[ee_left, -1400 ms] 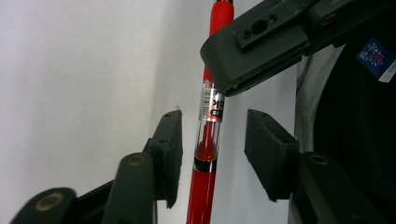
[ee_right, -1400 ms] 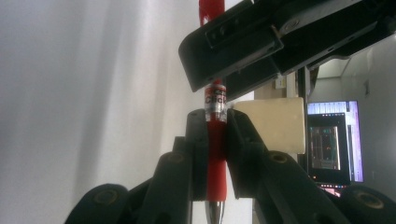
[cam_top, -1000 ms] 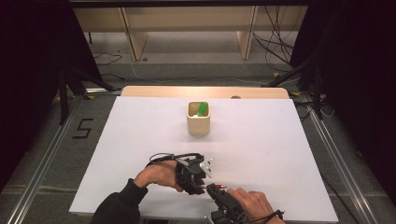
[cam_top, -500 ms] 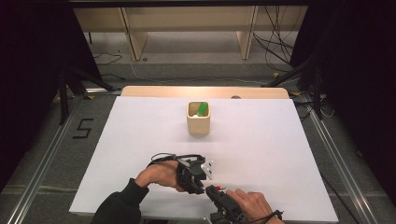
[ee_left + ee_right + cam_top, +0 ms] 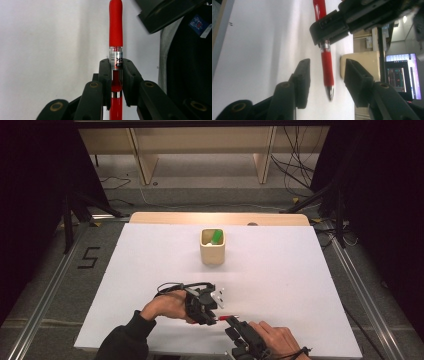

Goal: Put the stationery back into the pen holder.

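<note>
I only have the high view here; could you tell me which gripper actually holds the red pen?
Observer: The left gripper is clamped on the red pen, just below its rubber grip.
Operator: Thank you. Has the right one let go?
Observer: Yes; the right gripper has just been opening, and its jaws stand apart on either side of the pen's tip, touching nothing.
Operator: What lies beyond it?
Observer: The beige cup, past the right gripper's jaw.
</note>
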### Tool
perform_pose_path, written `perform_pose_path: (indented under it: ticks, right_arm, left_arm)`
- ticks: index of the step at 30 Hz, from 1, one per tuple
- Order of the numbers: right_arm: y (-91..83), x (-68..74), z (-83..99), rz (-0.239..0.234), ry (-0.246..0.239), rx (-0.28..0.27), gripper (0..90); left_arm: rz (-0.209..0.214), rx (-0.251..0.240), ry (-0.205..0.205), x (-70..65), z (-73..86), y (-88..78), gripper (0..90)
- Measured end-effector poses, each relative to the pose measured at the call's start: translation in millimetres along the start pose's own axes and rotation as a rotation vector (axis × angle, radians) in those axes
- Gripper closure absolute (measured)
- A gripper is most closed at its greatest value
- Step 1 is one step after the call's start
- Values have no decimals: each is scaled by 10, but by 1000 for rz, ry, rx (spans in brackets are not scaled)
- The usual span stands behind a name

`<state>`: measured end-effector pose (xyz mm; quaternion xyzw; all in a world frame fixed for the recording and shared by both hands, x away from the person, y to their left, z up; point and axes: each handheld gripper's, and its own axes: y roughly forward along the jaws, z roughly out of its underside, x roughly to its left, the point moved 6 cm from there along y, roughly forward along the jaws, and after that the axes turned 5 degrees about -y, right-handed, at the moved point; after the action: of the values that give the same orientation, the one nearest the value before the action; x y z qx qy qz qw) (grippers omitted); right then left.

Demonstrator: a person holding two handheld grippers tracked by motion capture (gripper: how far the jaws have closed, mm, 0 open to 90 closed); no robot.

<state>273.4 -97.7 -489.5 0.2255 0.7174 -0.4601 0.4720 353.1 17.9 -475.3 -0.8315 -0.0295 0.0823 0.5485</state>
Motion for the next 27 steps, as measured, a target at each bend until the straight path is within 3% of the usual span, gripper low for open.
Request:
perform_pose_path:
  ticks: [3,9,13,14,20,27]
  right_arm:
    - [-54,-33,44,0,25,3,527]
    - [-78,-87,210,10,170,27,481]
    - [-100,-151,321,13,324,18,439]
    - [-109,-160,355,3,397,30,421]
    - [-125,-246,526,-5,652,17,395]
    - [-145,-329,716,-69,984,-46,360]
  left_arm:
    - [-13,-18,-34,57,28,-45,787]
    - [-41,-73,-91,172,77,-141,787]
    - [-73,-125,-144,260,90,-215,787]
    - [-83,-133,-153,275,93,-225,787]
    - [-146,-224,-244,411,88,-290,786]
    - [-191,-311,-314,525,89,-341,786]
